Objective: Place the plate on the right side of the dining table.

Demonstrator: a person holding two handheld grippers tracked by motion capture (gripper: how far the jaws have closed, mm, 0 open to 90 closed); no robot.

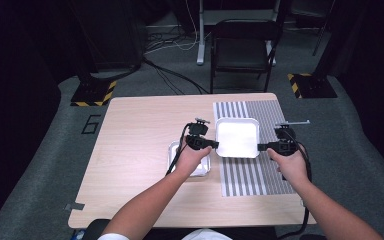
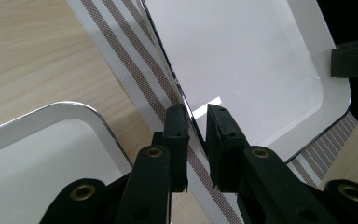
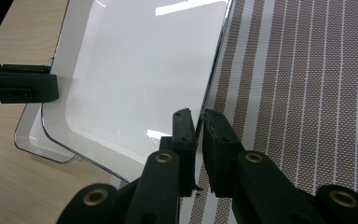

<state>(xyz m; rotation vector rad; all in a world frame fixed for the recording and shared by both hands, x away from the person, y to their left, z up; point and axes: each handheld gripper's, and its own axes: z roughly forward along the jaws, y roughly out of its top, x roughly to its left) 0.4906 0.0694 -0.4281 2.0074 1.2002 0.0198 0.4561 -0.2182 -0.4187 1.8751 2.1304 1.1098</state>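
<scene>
A large white square tray (image 1: 237,137) lies over the striped placemat (image 1: 250,175), held from both sides. My left gripper (image 1: 216,145) is shut on its left rim, and in the left gripper view that thin rim runs between the jaws of the left gripper (image 2: 196,135), with the tray (image 2: 242,60) spreading out beyond. My right gripper (image 1: 260,147) is shut on the opposite rim, clamped the same way by the right gripper (image 3: 199,135) beside the tray (image 3: 140,70). A smaller white tray (image 1: 174,150) sits under my left hand, its corner (image 3: 28,140) tucked below the big tray.
The placemat (image 3: 307,93) covers the right part of the wooden table (image 1: 140,130). Beyond the table's far edge stands a black folding chair (image 1: 242,45), with cables on the floor and two yellow-and-black stand bases (image 1: 92,92) at either side.
</scene>
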